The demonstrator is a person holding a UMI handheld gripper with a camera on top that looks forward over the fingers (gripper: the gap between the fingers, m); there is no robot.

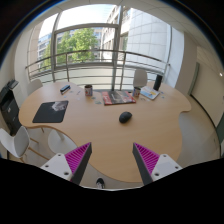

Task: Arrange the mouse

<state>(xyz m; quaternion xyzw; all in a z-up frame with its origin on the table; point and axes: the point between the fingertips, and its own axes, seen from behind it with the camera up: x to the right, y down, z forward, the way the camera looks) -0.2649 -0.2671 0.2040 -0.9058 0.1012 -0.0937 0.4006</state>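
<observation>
A dark computer mouse (pixel 125 117) lies on the round wooden table (pixel 100 135), right of its middle and well beyond my fingers. A dark mouse mat (pixel 50 112) lies flat on the table's left side, far from the mouse. My gripper (pixel 113 163) hovers above the table's near edge, open, with nothing between the magenta pads (pixel 79 160). Both fingers point toward the table's middle.
At the table's far side stand a cup (pixel 88 90), a magazine (pixel 118 97), papers (pixel 150 93) and a small dark object (pixel 64 88). White chairs (pixel 12 143) stand at the left and near edge. Large windows (pixel 85 45) lie behind.
</observation>
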